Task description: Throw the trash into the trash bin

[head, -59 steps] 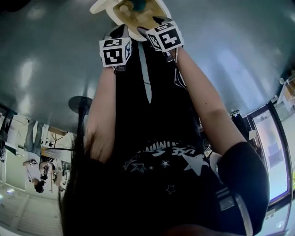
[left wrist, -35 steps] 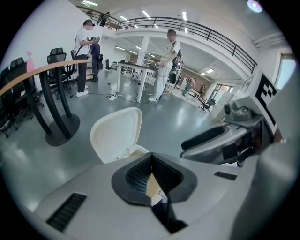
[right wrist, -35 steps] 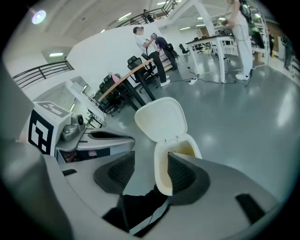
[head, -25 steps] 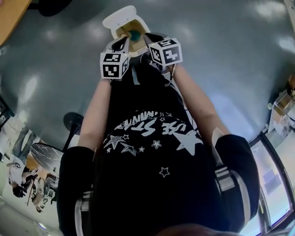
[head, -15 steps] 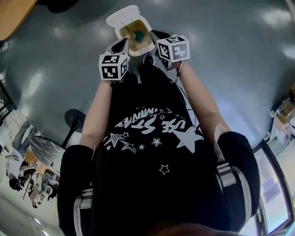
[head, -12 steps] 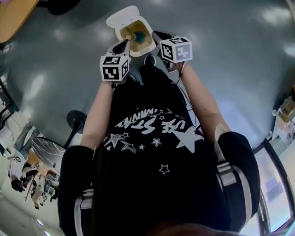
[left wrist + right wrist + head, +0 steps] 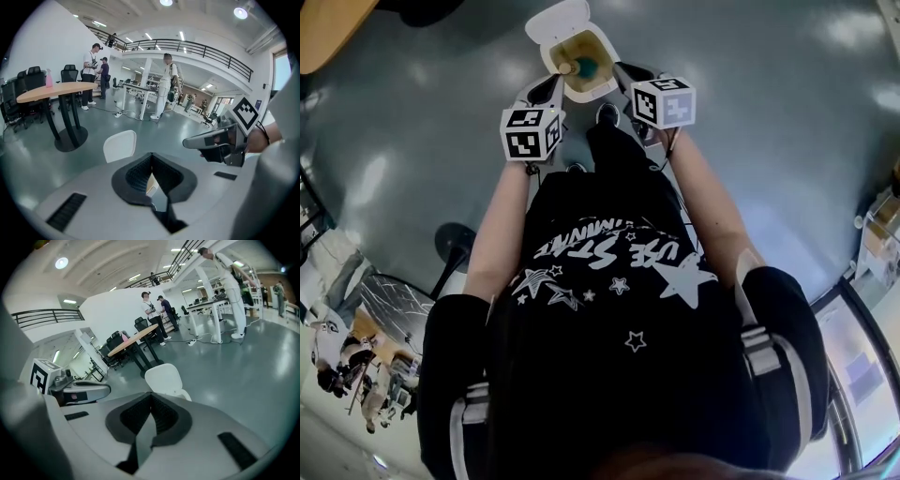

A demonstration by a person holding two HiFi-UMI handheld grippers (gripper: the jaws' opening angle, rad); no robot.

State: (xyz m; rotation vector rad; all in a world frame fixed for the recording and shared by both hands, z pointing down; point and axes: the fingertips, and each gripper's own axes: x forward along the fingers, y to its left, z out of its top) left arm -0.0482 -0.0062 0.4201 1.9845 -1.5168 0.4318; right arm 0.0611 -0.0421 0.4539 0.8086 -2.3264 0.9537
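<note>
A white trash bin [image 7: 602, 87] stands on the grey floor with its lid [image 7: 558, 17] flipped up. Inside it lie a teal piece of trash [image 7: 587, 67] and a tan one [image 7: 565, 67]. My left gripper [image 7: 546, 94] and right gripper [image 7: 630, 75] hover side by side just short of the bin. In the left gripper view the gripper [image 7: 151, 157] has its pads together with nothing between them, and the lid [image 7: 120, 145] rises beyond. The right gripper [image 7: 150, 397] is likewise shut and empty, with the lid [image 7: 164, 377] just past its tip.
A round wooden table [image 7: 51, 89] on a black pedestal base [image 7: 70, 138] stands to the left, with office chairs [image 7: 23, 82] behind it. Several people [image 7: 96, 70] stand further back in the hall. Another pedestal base [image 7: 455, 239] sits by my left side.
Both grippers have lifted and drawn back from the bin's mouth. The bin now shows whole beyond their tips, with the trash lying inside.
</note>
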